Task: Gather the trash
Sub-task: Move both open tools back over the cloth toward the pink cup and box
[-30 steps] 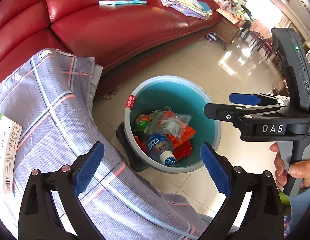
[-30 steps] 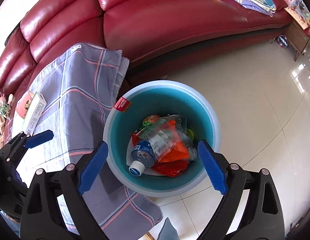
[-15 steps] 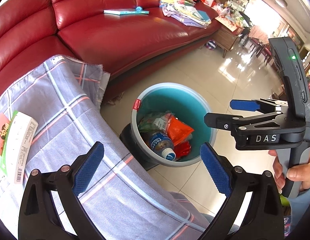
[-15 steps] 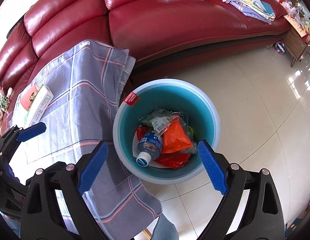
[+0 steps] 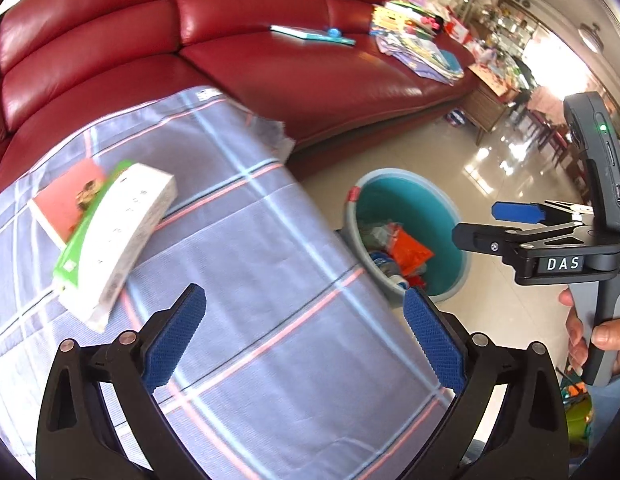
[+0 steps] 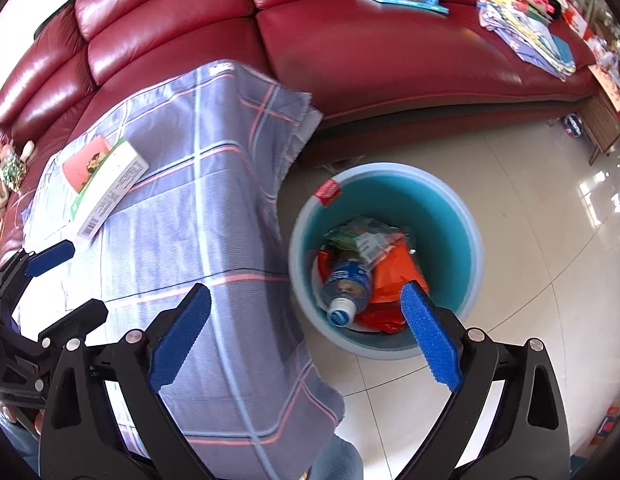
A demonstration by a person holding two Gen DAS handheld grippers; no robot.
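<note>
Left wrist view: left gripper (image 5: 305, 336) spread wide, empty, above the plaid cloth (image 5: 237, 248); the green-and-white box (image 5: 117, 236) lies on it; right gripper (image 6: 305, 336) equally wide, empty, beside the teal bin (image 6: 462, 240) containing bottle (image 6: 348, 286) and wrappers (image 6: 394, 272).

A cloth (image 6: 197, 208) is spread in front of the sofa (image 6: 350, 60), with a box (image 6: 105, 188) laid on its far left part. A bin (image 6: 466, 240) is set on the floor (image 6: 530, 208) just right of the cloth, before the sofa. A bottle (image 6: 346, 284) and wrappers (image 6: 394, 272) are held inside the bin.
</note>
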